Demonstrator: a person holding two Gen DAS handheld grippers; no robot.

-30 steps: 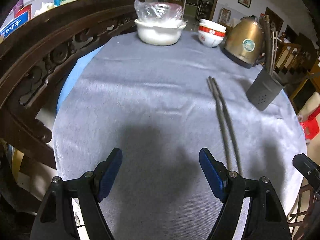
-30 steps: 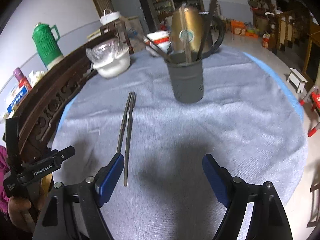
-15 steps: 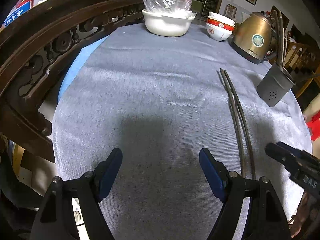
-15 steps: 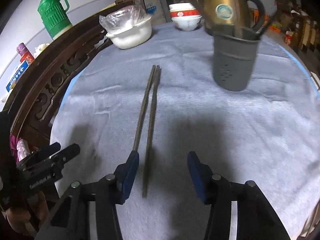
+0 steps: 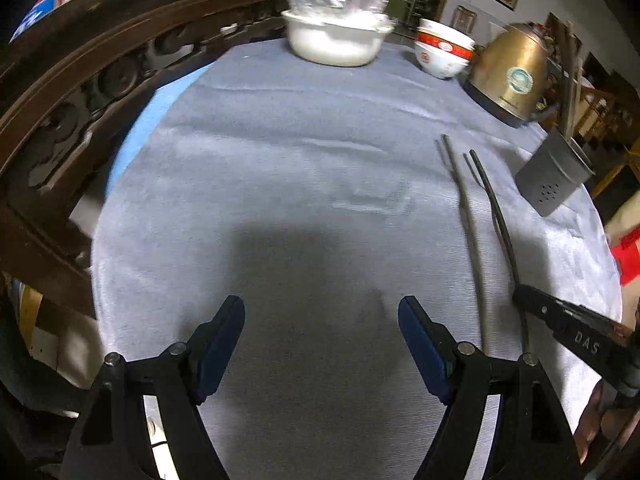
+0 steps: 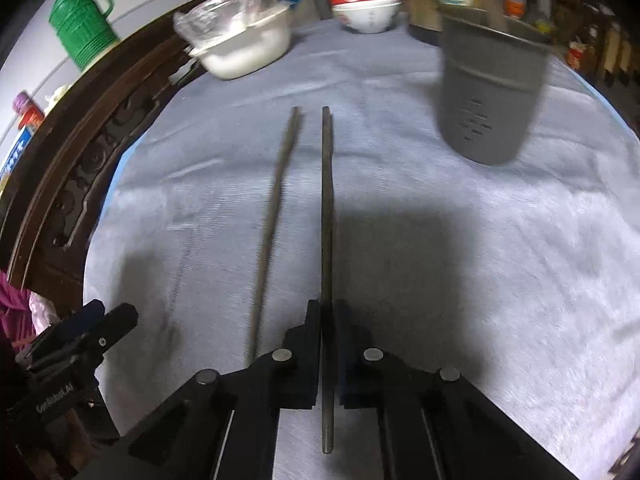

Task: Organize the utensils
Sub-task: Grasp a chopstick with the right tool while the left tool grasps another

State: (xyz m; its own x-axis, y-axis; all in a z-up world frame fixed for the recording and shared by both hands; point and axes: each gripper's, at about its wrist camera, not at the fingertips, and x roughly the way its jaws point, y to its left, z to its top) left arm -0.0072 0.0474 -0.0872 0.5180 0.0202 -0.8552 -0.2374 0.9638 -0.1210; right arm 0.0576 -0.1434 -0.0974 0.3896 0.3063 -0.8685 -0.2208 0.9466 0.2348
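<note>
"das" on right tool [image 5: 518,292]

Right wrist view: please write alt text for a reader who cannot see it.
The right tongs are shut on one dark chopstick above a grey tablecloth. A second chopstick lies beside it on the cloth, and a grey utensil holder stands ahead to the right.

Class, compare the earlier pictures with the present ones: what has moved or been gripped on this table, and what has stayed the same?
The right gripper came down over the pair of chopsticks and its jaws have just closed on one chopstick; the other chopstick now lies apart beside it on the cloth. Unchanged: the left gripper stays open and empty, and the grey utensil holder, kettle and bowls stand where they were.
</note>
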